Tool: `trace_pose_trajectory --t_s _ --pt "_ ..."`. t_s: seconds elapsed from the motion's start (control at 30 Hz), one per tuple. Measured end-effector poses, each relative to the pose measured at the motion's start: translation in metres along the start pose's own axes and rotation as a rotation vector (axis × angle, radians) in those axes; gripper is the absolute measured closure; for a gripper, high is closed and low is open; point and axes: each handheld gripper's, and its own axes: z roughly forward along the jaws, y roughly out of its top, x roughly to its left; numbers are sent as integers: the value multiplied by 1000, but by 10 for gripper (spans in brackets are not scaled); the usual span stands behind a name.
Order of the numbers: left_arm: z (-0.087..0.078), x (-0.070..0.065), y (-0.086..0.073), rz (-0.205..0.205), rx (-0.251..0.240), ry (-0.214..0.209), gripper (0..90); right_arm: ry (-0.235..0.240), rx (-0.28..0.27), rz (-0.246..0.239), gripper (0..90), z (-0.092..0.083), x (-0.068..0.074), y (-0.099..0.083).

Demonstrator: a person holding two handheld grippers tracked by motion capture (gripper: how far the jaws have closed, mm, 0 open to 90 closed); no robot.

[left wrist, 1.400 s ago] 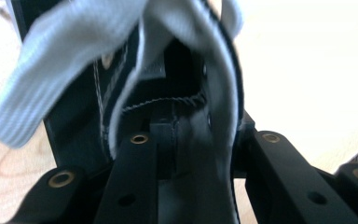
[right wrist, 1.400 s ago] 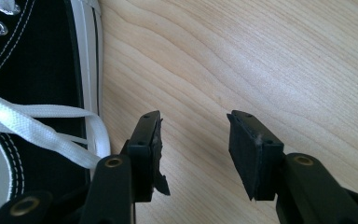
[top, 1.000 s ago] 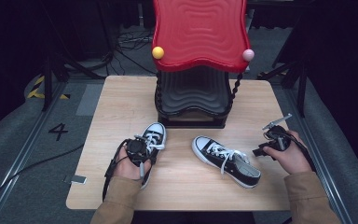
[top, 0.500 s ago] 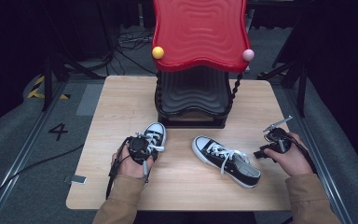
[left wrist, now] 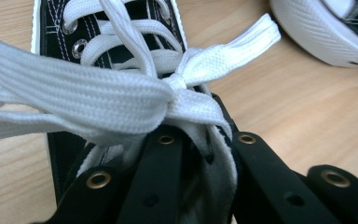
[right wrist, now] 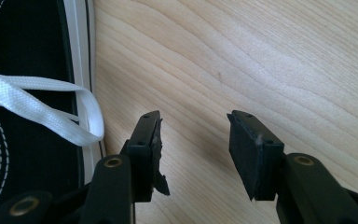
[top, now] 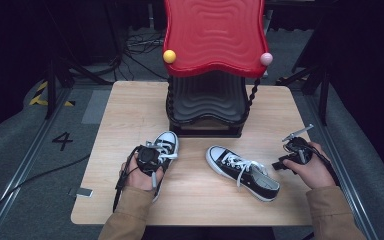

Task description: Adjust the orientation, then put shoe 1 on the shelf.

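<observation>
- Closing noted at left gripper (top: 152, 161) since the earlier high view: jaws just drawn together on the flat white woven shoelace (left wrist: 121, 100) of the left black canvas low-top sneaker with white rubber toe cap (top: 162, 150); hand and shoe otherwise placed as before.
- Left gripper state: pressed together, pinching lace at the knot, seen close in the left gripper view; lace loop fanned out above the jaws.
- Left sneaker position: near front-left of the pale wood-grain bench (top: 130, 110), toe pointing toward the far side, partly under the left hand (top: 142, 175).
- Right gripper (right wrist: 193, 149): spread, nothing between the jaws, bare bench beneath; held just beside the heel end of the matching right black canvas sneaker (top: 242, 172), apart from it.
- Right sneaker position: centre-right of bench, lying at an angle, toe toward the middle, laces loose.
- Background item: red wavy-topped plastic stand over stacked black wavy trays (top: 212, 37), at far edge of bench, untouched.
- Step in hand, judged: gripping the lace of the left sneaker, for tying or undoing.
- Next move, judged: steady pull along the lace, with shoe kept from sliding; possible help from right gripper.
</observation>
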Motion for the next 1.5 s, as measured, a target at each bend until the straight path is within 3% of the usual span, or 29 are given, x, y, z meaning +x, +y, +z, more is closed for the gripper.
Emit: trace_pose_trajectory --t_s 0.27,0.37,0.53,0.83,1.03,1.2,1.3,1.43,1.5 --pt "-22 -26 9 142 -4 -98 864 -2 -8 5 544 -2 -2 -2" --pt "-26 -35 14 183 -15 -136 862 -2 -8 10 544 -2 -3 -3" --pt "-34 -46 22 228 -19 -162 861 -1 -29 37 550 -4 -3 -9" --pt "-48 -55 45 242 -52 -177 860 -5 -37 90 574 -9 -6 -23" --pt "-50 -57 64 223 -77 -174 859 -19 -67 97 565 -10 -6 -34" --pt "-46 -58 90 200 -104 -143 857 -31 -95 80 560 -11 -8 -42" --pt "-43 -59 103 199 -118 -118 857 -79 -115 37 522 -13 -10 -44" --pt "-39 -61 116 198 -127 -93 856 -107 -115 21 496 -13 -12 -45" --pt "-34 -61 128 176 -142 -65 856 -122 -124 5 496 -12 -11 -46"
